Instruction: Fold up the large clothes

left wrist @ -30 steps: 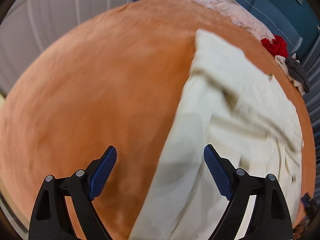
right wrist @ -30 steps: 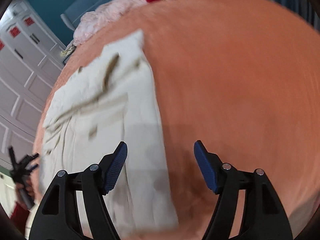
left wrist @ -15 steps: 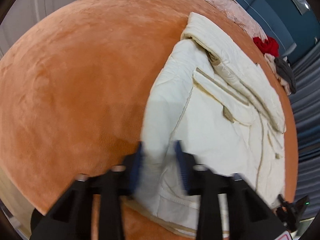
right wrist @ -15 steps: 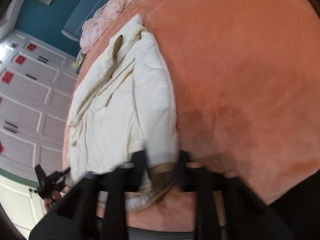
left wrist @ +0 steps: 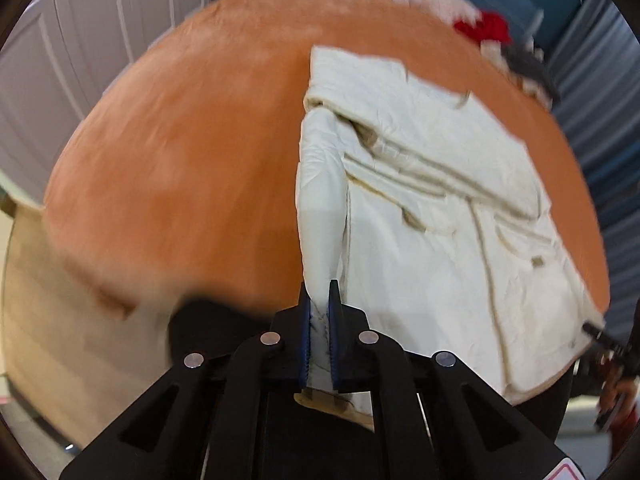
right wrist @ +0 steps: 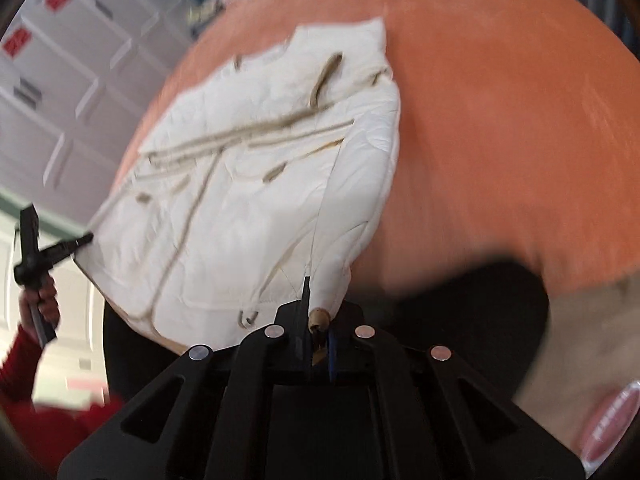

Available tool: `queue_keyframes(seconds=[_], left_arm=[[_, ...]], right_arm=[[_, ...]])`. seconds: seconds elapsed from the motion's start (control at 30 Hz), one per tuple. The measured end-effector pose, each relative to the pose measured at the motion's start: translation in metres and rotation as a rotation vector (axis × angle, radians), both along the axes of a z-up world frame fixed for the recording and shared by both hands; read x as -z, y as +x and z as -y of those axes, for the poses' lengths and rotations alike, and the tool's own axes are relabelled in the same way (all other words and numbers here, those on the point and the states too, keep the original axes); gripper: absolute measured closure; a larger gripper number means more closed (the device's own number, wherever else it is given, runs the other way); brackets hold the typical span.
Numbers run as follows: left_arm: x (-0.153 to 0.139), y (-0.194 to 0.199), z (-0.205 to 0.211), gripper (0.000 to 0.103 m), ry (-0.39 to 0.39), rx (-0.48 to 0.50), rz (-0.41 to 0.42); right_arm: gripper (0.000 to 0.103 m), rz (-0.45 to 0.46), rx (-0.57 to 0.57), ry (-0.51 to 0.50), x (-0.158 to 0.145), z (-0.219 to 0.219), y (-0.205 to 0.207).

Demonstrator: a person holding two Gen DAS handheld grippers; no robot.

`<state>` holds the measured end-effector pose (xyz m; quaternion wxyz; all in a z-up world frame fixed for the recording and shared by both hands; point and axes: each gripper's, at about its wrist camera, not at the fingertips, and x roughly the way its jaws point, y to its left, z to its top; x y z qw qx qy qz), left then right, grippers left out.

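Here the cream jacket lies on the orange bed cover, near hem lifted. My left gripper pinches its left corner; my right gripper clamps the tan-trimmed right corner. Only the right view shows my left hand, low at left; the left view alone shows red clothing far right.
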<state>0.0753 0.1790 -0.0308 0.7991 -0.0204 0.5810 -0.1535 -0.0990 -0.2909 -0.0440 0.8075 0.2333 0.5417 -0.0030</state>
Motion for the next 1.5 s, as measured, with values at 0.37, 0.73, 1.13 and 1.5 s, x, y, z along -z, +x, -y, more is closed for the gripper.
queue_keyframes(seconds=[0.37, 0.73, 1.13, 1.5], left_arm=[[-0.011, -0.075, -0.04, 0.098, -0.05, -0.176, -0.079], [-0.099, 0.038, -0.011, 0.103, -0.052, -0.183, 0.358], [-0.105, 0.058, -0.002, 0.1, -0.189, -0.112, 0.318], [-0.061, 0.072, -0.022, 0.066, -0.271, -0.078, 0.236]], right_arm=[[0.099, -0.029, 0.059, 0.07, -0.019, -0.02, -0.052], [0.099, 0.294, 0.153, -0.037, -0.081, 0.016, 0.065], [0.099, 0.29, 0.22, -0.037, -0.045, 0.035, 0.124], [0.099, 0.283, 0.242, -0.039, -0.039, 0.04, 0.124]])
